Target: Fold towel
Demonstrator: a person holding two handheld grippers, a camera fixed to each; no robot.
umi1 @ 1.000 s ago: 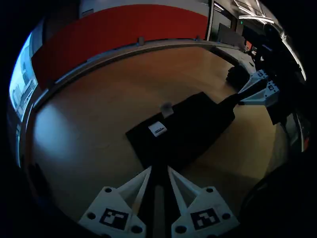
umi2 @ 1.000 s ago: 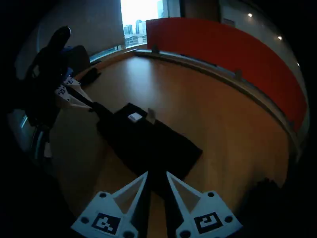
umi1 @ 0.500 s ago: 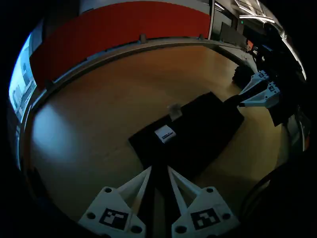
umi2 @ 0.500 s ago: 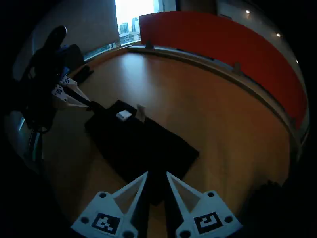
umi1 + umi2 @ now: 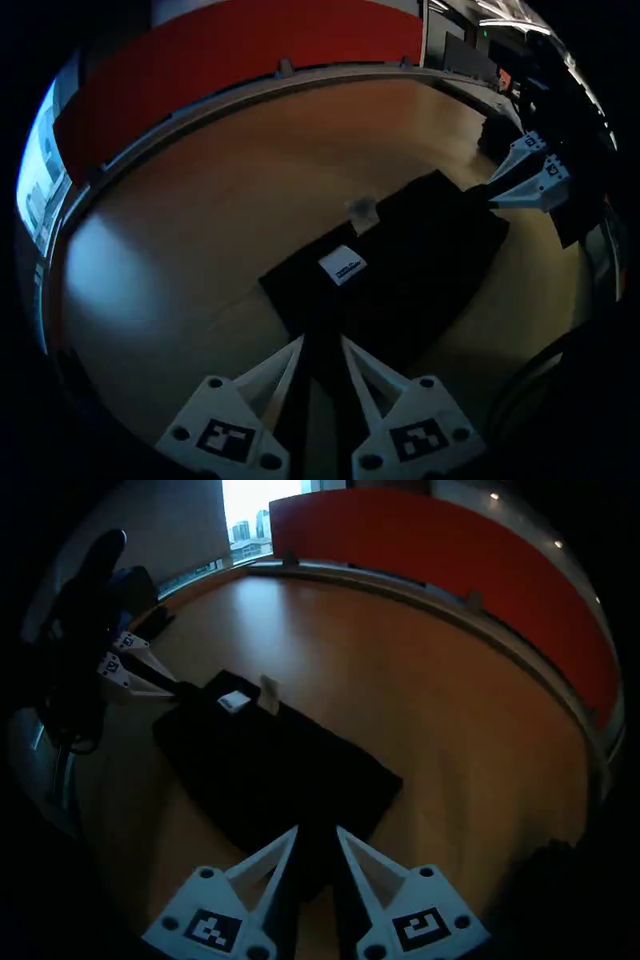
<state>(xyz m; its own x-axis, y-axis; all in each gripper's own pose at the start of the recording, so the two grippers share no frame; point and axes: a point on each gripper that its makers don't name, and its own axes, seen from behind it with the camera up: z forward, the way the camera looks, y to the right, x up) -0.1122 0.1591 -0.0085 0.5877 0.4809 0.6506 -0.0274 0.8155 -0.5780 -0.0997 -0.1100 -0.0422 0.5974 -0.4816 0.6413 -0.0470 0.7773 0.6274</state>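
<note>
The black towel [image 5: 400, 256] is lying stretched across the wooden table [image 5: 184, 224], in the centre of both views, with its white label [image 5: 342, 265] facing up. The left tool [image 5: 323, 346] is pinching one end at the bottom of its view, its fingers nearly closed on the cloth. The right tool [image 5: 317, 834] is clamping the opposite end the same way.

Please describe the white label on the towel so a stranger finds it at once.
A black towel lies on the wooden table. Near its end by the left gripper sits a flat white label, brighter than the grey tag beside it.
</note>
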